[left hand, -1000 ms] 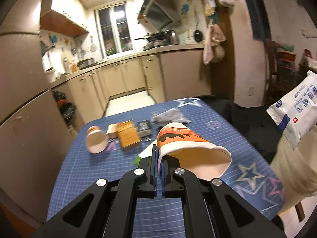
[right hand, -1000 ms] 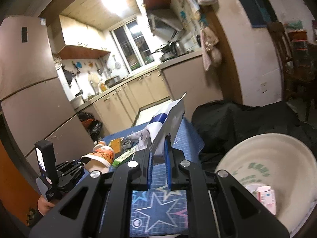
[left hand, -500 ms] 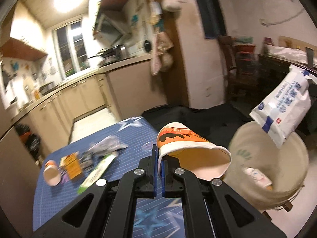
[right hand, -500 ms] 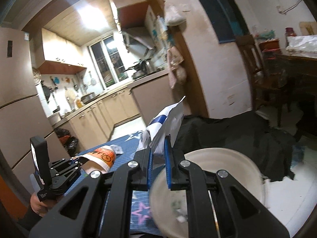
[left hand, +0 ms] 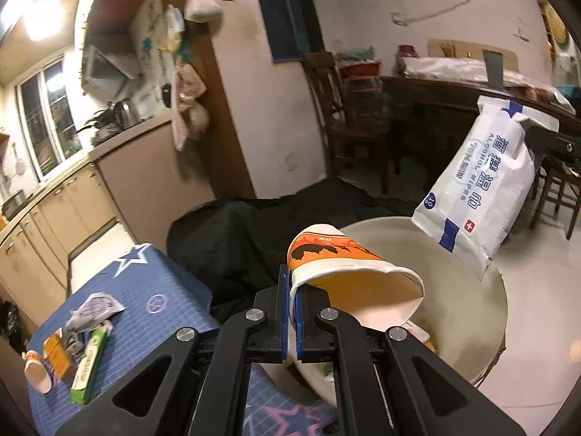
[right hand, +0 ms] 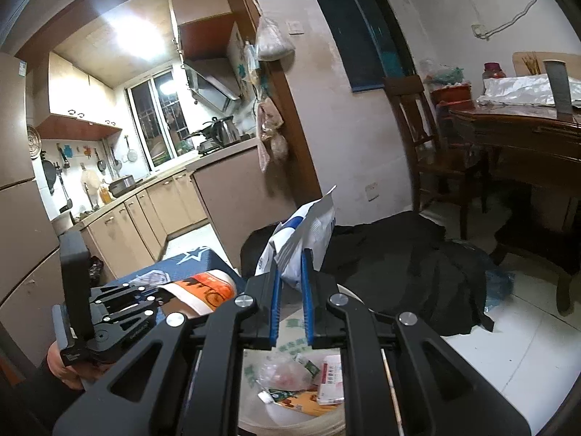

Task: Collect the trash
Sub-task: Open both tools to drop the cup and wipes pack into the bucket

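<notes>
Orange-and-white paper cup (left hand: 348, 272) is pinched by its rim in the left gripper (left hand: 292, 283), jaws clamped tight on the wall of it, and it's held on its side right over the trash bin (left hand: 486, 312). Same cup can be spotted from the right wrist view too (right hand: 203, 290), with the left gripper (right hand: 120, 312) and a bit of the hand (right hand: 69, 370) underneath it.

White wipes packet (right hand: 301, 243) with blue printing is squeezed between the blue pads of the right gripper (right hand: 290, 279), which is closed on it. From the left camera the packet (left hand: 483, 189) is seen hanging just above the far side of the bin rim.

Inside the bin (right hand: 290, 327) some wrappers and a crumpled plastic bag (right hand: 283, 374) are already piled up.

Back on the blue star-print table (left hand: 159, 290), a few bits are left lying: a green box (left hand: 89, 367), an orange carton (left hand: 58, 358), a tipped-over cup (left hand: 38, 370) and a crumpled paper (left hand: 94, 309). Black cloth (left hand: 232, 239) is heaped beside the table.
</notes>
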